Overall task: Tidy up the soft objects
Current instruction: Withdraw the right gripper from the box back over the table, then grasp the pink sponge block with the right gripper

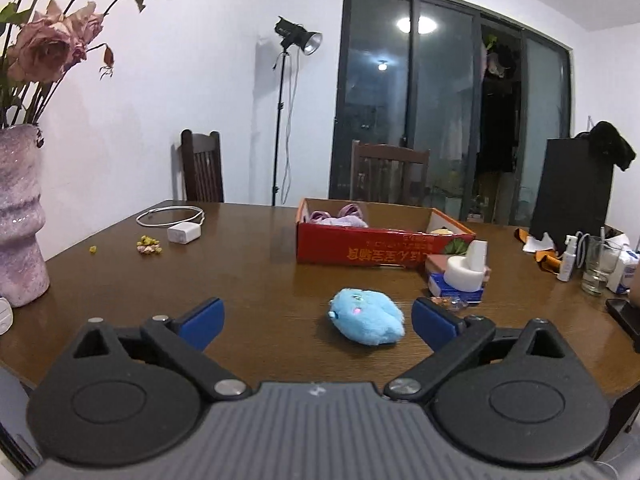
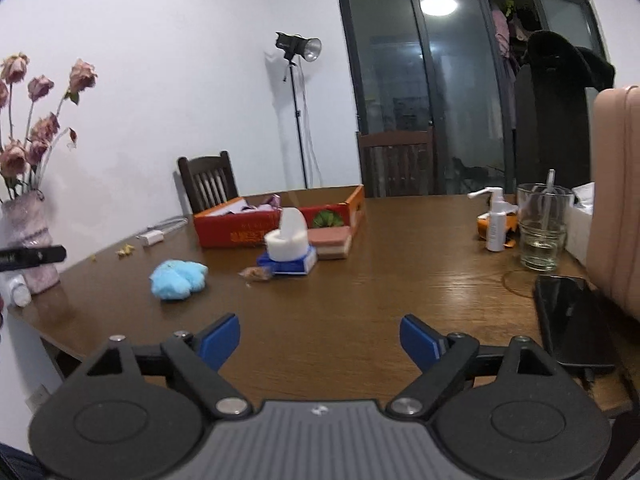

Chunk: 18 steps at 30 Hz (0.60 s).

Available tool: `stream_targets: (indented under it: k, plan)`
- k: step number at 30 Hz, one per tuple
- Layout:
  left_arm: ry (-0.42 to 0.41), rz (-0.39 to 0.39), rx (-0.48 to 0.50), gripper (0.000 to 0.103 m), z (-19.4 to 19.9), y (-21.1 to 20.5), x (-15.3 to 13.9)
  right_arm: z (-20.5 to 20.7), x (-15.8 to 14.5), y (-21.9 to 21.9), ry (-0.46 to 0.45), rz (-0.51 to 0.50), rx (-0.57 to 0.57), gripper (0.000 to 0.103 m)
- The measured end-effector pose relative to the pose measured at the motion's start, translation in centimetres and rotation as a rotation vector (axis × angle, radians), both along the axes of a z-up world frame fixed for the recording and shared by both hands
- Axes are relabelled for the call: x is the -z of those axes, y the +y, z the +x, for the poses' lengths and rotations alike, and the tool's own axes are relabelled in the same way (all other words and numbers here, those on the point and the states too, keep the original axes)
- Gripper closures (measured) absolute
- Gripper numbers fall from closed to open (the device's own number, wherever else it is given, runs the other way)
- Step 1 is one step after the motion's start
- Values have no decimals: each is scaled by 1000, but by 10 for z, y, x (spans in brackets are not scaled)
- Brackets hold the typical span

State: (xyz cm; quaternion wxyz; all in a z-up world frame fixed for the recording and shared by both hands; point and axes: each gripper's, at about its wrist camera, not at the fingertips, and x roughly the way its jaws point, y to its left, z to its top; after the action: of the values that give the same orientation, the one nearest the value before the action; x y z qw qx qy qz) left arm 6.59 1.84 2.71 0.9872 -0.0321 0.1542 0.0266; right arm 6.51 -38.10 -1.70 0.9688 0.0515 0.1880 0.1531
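Left wrist view: left gripper [image 1: 318, 320] spread wide, nothing pinched.
Blue plush toy [image 1: 367, 322] lying on wooden table [image 1: 248, 280] betw. the fingers, nearer one side; right gripper [image 2: 320, 340] also apart, empty, w/ red cardboard box [image 2: 240, 230] beyond.

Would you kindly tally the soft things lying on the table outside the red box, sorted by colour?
Blue: 1, the plush toy, loose on the wood.
White: 1, the foam roll, standing on a small blue-and-white box.
Pink: 1, the sponge block, beside the red box.
Total: 3.
Both tongs, left and right, are open and empty.
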Motion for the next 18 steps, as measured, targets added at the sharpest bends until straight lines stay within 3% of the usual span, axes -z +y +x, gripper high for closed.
stream_targets:
  k: [6,13,15,18]
  plan:
    - [56,-17,-4,1,20,1,10,17,2,-1,-24,16,51,14]
    - [115,-73,79,4,81,-16,10,79,-1,5,50,28,16,15]
    - [154,-88,112,20,109,-24,7,107,-2,4,83,48,15,18]
    - [215,-144,185,35,160,-35,1,156,-5,4,117,91,-5,18]
